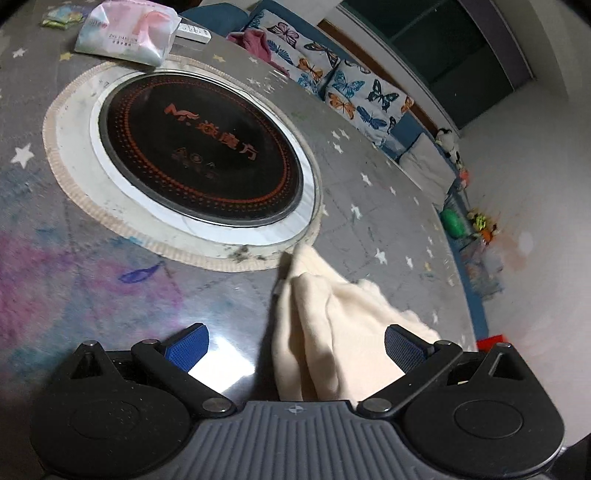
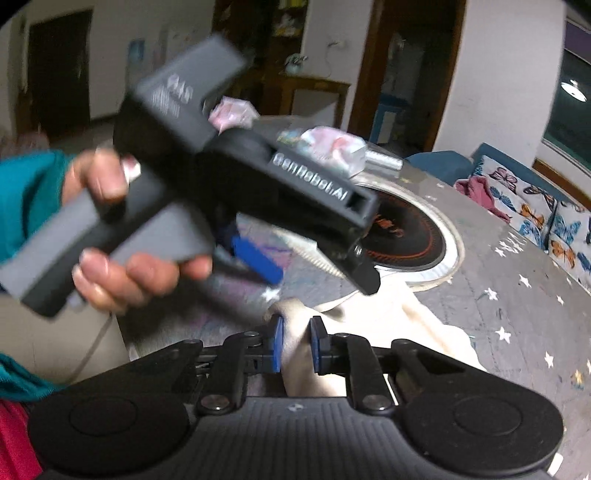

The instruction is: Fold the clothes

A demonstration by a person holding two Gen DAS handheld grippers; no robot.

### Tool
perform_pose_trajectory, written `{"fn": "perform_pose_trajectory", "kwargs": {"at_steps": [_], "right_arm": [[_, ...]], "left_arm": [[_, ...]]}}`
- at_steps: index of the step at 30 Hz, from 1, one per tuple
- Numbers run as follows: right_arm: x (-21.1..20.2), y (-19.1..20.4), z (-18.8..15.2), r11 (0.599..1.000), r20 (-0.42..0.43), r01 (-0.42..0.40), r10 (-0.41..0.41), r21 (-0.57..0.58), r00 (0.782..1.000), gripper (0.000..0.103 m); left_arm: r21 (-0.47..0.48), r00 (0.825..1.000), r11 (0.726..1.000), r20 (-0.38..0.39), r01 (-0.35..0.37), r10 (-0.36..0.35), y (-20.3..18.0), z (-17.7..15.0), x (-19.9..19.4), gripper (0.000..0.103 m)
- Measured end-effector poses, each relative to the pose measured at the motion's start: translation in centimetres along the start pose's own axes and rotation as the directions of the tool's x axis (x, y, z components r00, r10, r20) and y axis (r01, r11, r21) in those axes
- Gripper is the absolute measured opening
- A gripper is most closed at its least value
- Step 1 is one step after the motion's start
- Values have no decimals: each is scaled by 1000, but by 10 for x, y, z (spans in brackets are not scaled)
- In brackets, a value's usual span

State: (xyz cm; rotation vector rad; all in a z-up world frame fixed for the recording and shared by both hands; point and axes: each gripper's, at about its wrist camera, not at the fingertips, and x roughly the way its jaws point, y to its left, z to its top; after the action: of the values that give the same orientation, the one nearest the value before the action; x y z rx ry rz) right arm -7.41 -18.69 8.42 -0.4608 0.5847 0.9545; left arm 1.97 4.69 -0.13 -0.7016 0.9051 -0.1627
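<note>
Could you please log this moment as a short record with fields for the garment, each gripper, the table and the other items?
garment: cream cloth, bunched on the table near the cooktop's edge
right gripper: shut on the cloth, a fold pinched between its blue pads
left gripper: open, fingers either side of the cloth, not clamping
table: round, grey with stars
cooktop: round, black, set in the table's middle
other items: tissue pack on the far side; butterfly cushions beyond the table

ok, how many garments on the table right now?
1: a cream garment at the table's near edge, pinched in the right hand-held gripper. A pink cloth lies beyond the far edge, on the sofa. More may be hidden.
</note>
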Motion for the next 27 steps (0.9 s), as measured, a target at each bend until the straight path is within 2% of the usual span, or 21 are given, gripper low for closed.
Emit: {"fn": "perform_pose_trajectory", "kwargs": {"at_steps": [9, 11, 14, 15, 16, 17, 19, 21, 24, 27], "right_arm": [[-28, -19, -3, 997, 76, -1, -4, 78, 997, 13], [-31, -20, -5, 996, 87, -4, -4, 84, 996, 13], [-34, -19, -8, 996, 92, -19, 11, 88, 996, 13], [-34, -18, -9, 996, 92, -25, 17, 85, 996, 13], [-34, -17, -10, 996, 91, -31, 23, 82, 996, 13], [-34, -16, -11, 996, 90, -35, 28, 80, 996, 13], [-35, -15, -14, 996, 93, -33, 25, 85, 995, 15], [-38, -18, -17, 994, 98, -25, 15, 104, 995, 18], [-48, -29, -23, 987, 111, -2, -15, 158, 994, 19], [-56, -48, -33, 972, 108, 66, -93, 227, 990, 22]], "left_arm": [[-141, 996, 987, -16, 80, -83, -6, -4, 11, 102], [-168, 992, 978, -22, 122, -127, -7, -8, 15, 97], [-218, 984, 962, -33, 166, -177, -6, -12, 23, 83], [-229, 981, 957, -39, 178, -192, -6, -13, 26, 75], [-239, 976, 952, -50, 192, -210, -5, -15, 30, 62], [-246, 975, 949, -57, 195, -215, -4, -17, 33, 55], [-250, 976, 950, -65, 185, -207, -2, -20, 38, 31], [-242, 978, 954, -65, 175, -196, 0, -20, 39, 21], [-214, 983, 964, -59, 160, -176, 1, -18, 38, 19], [-179, 986, 973, -51, 146, -158, 0, -20, 36, 19]]}}
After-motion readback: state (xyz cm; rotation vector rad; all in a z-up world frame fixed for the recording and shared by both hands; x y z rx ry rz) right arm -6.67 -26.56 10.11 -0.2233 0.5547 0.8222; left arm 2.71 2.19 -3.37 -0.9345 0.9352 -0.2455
